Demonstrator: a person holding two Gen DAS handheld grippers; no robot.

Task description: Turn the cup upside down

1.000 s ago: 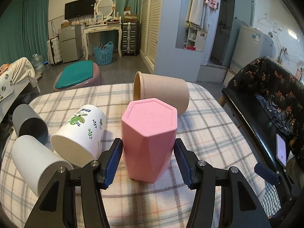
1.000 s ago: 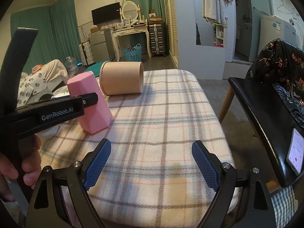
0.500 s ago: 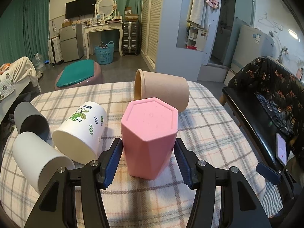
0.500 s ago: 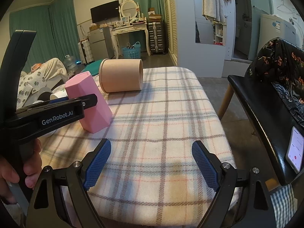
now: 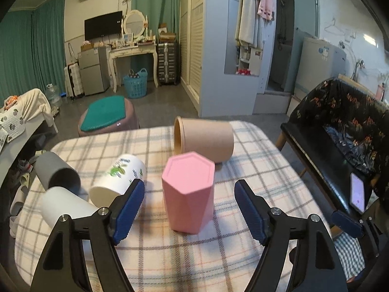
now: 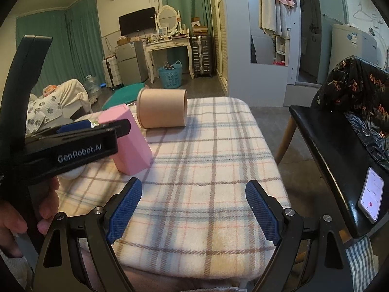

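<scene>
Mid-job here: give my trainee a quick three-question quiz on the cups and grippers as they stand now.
1. True or false: the pink cup stands with its closed base facing up.
2. Multiple choice: the tan cup is (A) lying on its side behind the pink cup, (B) upright beside it, (C) stacked on top of it.
3. Fill in: the left gripper is ____, its pads on either side of the pink cup without touching it.

Key:
1. True; it rests on the plaid cloth with a flat hexagonal face on top.
2. A.
3. Open. The right gripper is open too, over bare cloth.
</scene>
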